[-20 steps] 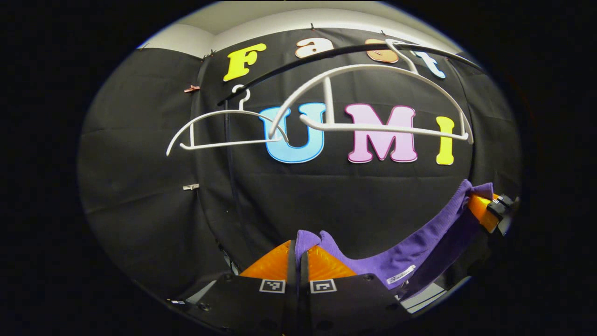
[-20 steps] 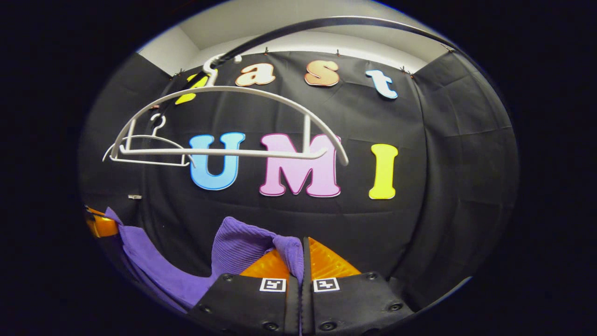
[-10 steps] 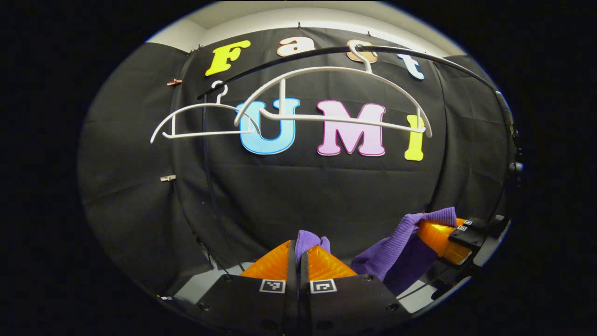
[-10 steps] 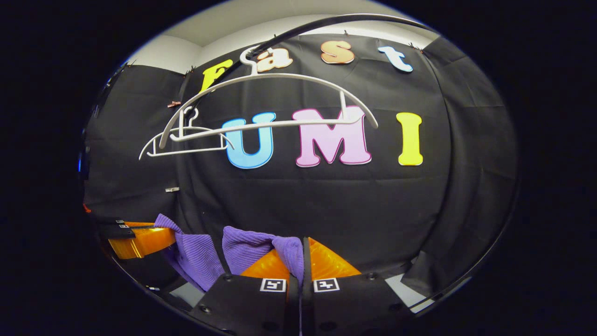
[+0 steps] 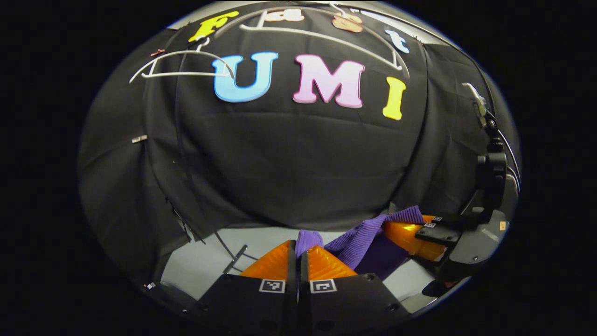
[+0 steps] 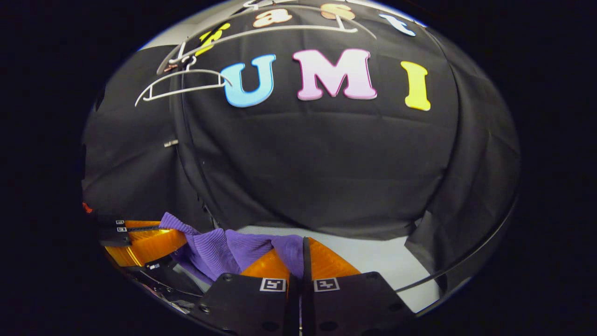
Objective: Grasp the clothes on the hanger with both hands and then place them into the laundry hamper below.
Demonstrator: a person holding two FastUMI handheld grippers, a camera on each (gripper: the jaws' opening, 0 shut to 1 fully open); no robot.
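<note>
Left gripper view has the left gripper (image 5: 298,254) at bottom centre, its orange fingers pressed together on a tuft of the purple garment (image 5: 368,233), which runs from there up and to the right to the right gripper (image 5: 410,233) at lower right, whose fingers also clamp the cloth. Right gripper view mirrors this: the right gripper (image 6: 303,256) at bottom centre pinches the garment (image 6: 219,242), and the cloth stretches to the lower left, where the left gripper (image 6: 149,240) grips its other end. So the garment's long axis lies between the two grippers, roughly level, slack in the middle, each hand at one end and neither nearer. The hangers (image 5: 182,70) sit bare at the upper left of the frame, well apart from the cloth, so the garment looks free of them. The hamper cannot be made out; pale floor (image 6: 373,252) lies beyond the fingers, and by the task the hamper should be beneath the cloth. My judgement is that the coming move is straight down, both hands together, keeping the span short enough to fit the hamper's mouth.
</note>
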